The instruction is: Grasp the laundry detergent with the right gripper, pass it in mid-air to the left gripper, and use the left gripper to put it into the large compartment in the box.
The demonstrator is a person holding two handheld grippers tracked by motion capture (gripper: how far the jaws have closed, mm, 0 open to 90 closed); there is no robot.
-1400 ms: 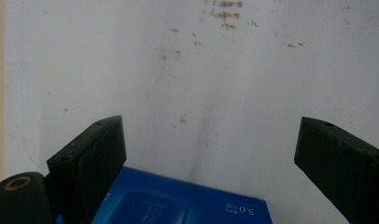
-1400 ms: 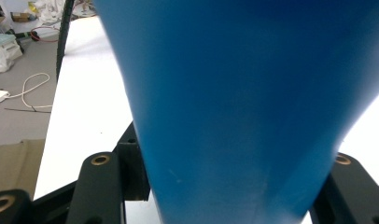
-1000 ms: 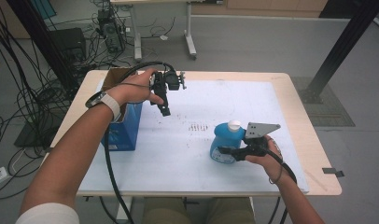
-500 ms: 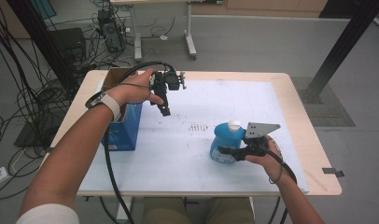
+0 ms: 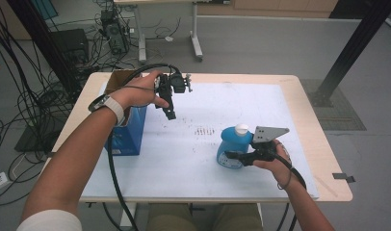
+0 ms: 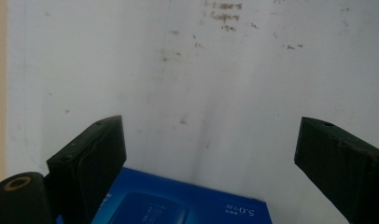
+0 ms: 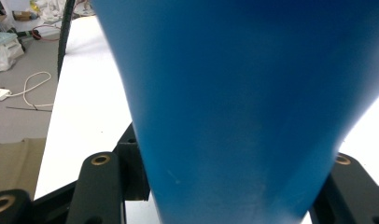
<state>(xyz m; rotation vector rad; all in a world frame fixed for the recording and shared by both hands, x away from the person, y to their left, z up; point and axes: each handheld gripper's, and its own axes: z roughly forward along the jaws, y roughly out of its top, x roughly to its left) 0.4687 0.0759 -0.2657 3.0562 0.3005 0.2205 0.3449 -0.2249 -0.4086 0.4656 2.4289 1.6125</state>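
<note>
A blue bottle with a white cap stands on the white mat at the front right. My right gripper is shut on its lower body, and in the right gripper view the black jaws press both sides of the blue bottle. My left gripper hangs in the air over the mat's left part, pointing down, jaws open with nothing between them. In the left gripper view the left gripper looks down on the mat, with the top of a blue box at the bottom edge.
The blue box, brown at its far end, stands at the mat's left edge under the left forearm. The white mat bears dark smudges near its middle. Cables and desk legs lie on the floor beyond the table.
</note>
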